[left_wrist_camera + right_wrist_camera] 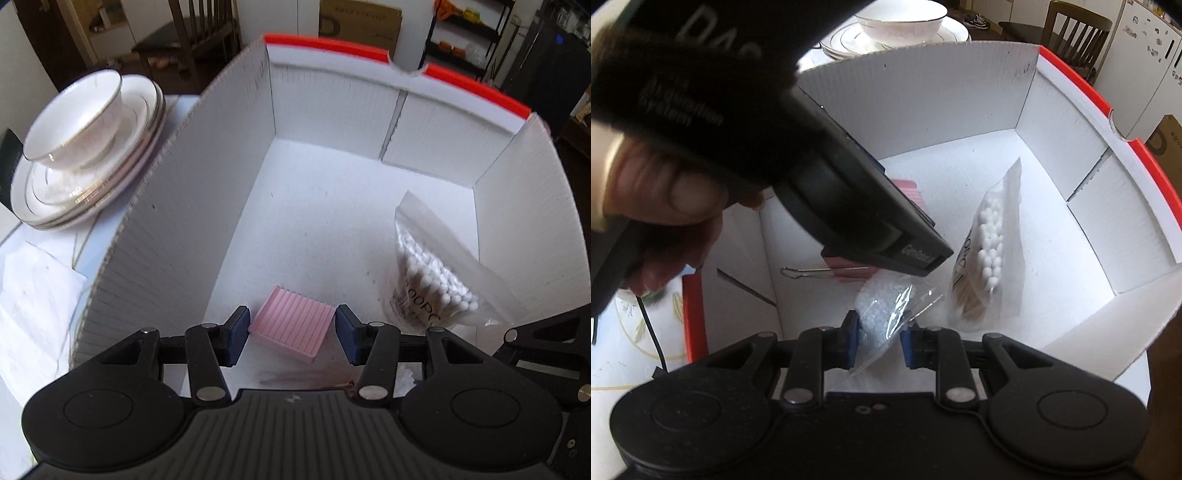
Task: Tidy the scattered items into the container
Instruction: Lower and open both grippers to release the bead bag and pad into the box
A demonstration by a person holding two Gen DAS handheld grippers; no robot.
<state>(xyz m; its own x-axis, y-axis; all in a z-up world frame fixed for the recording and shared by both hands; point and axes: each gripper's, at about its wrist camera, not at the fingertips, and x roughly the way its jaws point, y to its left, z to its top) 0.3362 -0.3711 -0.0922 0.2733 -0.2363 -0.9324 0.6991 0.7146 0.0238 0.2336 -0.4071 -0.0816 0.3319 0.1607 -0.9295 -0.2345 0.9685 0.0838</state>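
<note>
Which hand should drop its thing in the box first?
Probably the left: its fingers sit low beside the pink ridged block, near the white box floor. The right gripper, pinching a clear bag, looks higher.

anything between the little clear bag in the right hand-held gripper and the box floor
Nothing visible blocks it. The small clear bag hangs from the right hand-held gripper inside the box; bare floor lies below, beside the cotton swab bag. The left hand-held gripper is off to one side.
</note>
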